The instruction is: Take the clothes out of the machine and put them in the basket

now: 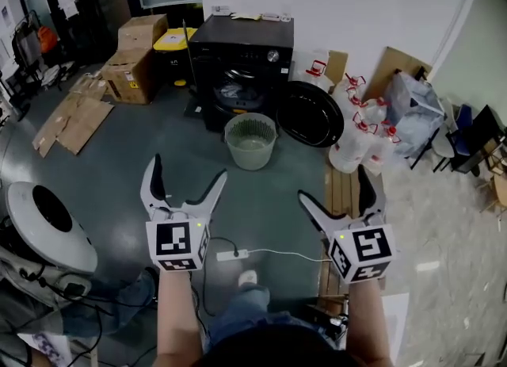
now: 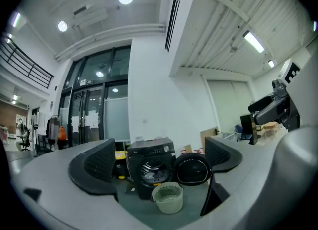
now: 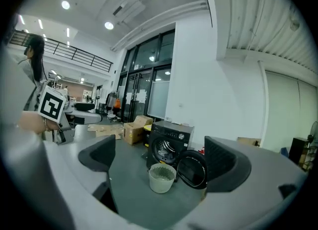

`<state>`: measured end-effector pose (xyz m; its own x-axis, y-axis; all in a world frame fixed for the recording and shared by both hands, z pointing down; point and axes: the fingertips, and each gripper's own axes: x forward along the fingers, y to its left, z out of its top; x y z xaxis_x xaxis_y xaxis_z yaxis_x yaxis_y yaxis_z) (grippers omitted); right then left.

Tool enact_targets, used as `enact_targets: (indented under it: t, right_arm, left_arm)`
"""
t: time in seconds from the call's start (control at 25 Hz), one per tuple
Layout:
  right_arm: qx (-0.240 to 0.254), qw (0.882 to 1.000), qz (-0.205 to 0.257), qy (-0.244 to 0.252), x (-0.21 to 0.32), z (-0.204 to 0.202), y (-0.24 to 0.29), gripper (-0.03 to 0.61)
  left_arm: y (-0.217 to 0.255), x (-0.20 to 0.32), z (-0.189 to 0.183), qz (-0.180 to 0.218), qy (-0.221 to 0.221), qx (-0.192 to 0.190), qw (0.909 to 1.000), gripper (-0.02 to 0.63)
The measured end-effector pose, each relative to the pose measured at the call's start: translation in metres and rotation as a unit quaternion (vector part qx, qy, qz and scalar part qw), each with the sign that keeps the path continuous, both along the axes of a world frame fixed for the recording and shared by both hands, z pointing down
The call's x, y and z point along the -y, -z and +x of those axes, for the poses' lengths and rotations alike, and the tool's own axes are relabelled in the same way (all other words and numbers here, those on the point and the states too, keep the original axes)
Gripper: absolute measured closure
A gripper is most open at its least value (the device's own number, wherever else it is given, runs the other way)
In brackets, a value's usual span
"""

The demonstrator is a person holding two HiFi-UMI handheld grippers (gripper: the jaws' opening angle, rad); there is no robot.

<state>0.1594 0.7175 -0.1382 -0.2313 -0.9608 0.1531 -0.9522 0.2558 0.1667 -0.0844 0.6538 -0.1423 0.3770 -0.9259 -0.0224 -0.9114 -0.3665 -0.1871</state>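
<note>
In the head view the left gripper [image 1: 188,169] and the right gripper [image 1: 334,185] are hanging side by side in the lower half of the frame, each with its fingers spread wide and nothing between them, probably because both are being readied for a reach; the machine [image 1: 242,52] is standing at upper centre, well apart from them, with its round door [image 1: 310,114] swinging open to the right, which is leaving the drum free to enter; the clothes [image 1: 238,90] are showing only as a dim bundle inside that drum, too dark to count; the basket [image 1: 251,141] is sitting on the floor just in front of the opening, seemingly placed so that a load is needing only a short carry; counting here, there are two grippers, one machine, one door, one basket, two stacked cardboard boxes [image 1: 135,56] at upper left and a cluster of jugs [image 1: 360,128] at right, too bunched to number; in the left gripper view the two pads are standing far apart at lower centre, framing machine, door and basket between them without touching anything, and the right gripper is showing at the right edge; in the right gripper view the pads are likewise gaping and empty, the same one machine and one basket are lying between them low in the frame, and the left gripper's marker cube is showing at the left edge.
</note>
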Motion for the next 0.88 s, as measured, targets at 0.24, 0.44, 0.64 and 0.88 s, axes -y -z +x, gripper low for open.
enact_targets:
  t: [0.24, 0.44, 0.64, 0.88]
  right_arm:
    - [0.013, 1.000, 0.001, -0.003, 0.072, -0.020, 0.007, 0.028]
    - [0.008, 1.000, -0.010, 0.012, 0.104, -0.037, 0.005, 0.028]
    - [0.001, 1.000, -0.012, 0.019, 0.130, -0.045, 0.008, 0.028]
    - [0.000, 0.999, -0.006, 0.035, 0.174, -0.051, 0.013, 0.028]
  left_arm:
    - [0.004, 0.071, -0.023, -0.005, 0.007, 0.002, 1.0000, 0.074]
    - [0.007, 0.101, -0.032, -0.008, 0.008, 0.008, 0.9999, 0.074]
    - [0.008, 0.124, -0.038, -0.011, 0.010, 0.004, 0.9999, 0.074]
    - [0.007, 0.161, -0.041, -0.013, 0.022, 0.006, 0.9997, 0.074]
